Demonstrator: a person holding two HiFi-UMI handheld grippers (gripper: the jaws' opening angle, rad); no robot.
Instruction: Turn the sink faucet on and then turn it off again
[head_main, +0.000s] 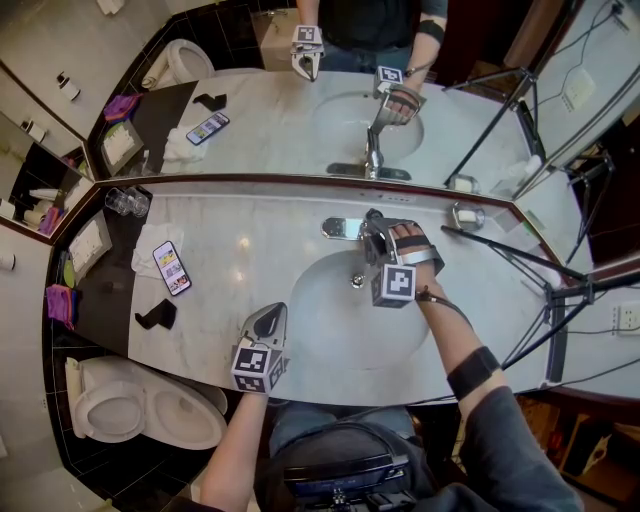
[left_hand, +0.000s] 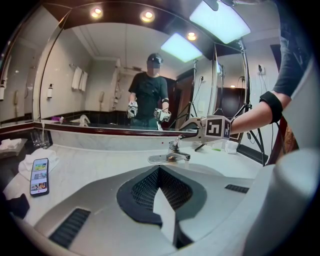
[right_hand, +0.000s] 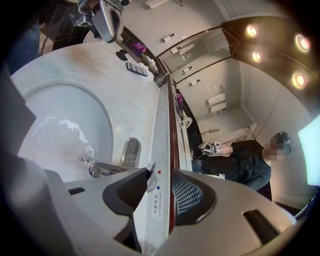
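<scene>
The chrome faucet (head_main: 343, 228) stands at the back of the white basin (head_main: 320, 310), under the mirror. My right gripper (head_main: 374, 233) is at its lever handle. In the right gripper view the jaws (right_hand: 161, 182) straddle the handle's tip (right_hand: 149, 175), which lies against one pad with a gap to the other. The spout (right_hand: 106, 169) points left over the basin, where white streaks of water (right_hand: 65, 126) show. My left gripper (head_main: 270, 318) hovers shut and holding nothing at the counter's front edge, aimed at the faucet (left_hand: 170, 156).
On the marble counter to the left lie a phone (head_main: 171, 267) on a white cloth (head_main: 146, 256), a glass (head_main: 127, 202) and a small black item (head_main: 156, 315). A chrome dish (head_main: 466, 215) and a tripod (head_main: 545, 285) are at the right. A toilet (head_main: 140, 410) is below left.
</scene>
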